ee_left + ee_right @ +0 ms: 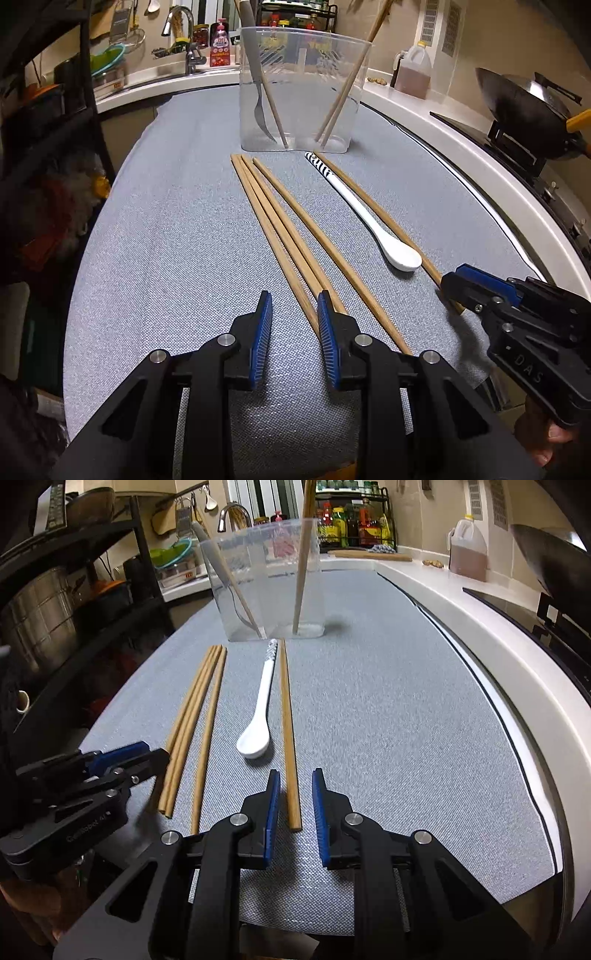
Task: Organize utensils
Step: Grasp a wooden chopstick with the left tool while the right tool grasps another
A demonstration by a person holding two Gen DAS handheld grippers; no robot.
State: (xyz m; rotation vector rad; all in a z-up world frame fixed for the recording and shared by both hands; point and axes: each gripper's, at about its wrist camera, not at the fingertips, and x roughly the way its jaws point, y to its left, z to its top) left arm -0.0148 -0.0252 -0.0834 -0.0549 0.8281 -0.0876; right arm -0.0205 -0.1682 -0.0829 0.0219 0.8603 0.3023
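Grey mat (388, 701), right tool (294, 775) astride a lone chopstick (287, 720), unclamped.

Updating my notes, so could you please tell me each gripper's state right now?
Left gripper: open, holding nothing.
Right gripper: open, straddling a thin brown wooden chopstick, ungripped.

Kitchen, warm light. Beige tiled wall (498, 48); white counter (443, 114) with sink tap (184, 40); dark shelving rack (110, 554) at left; wok (524, 107) on stove.
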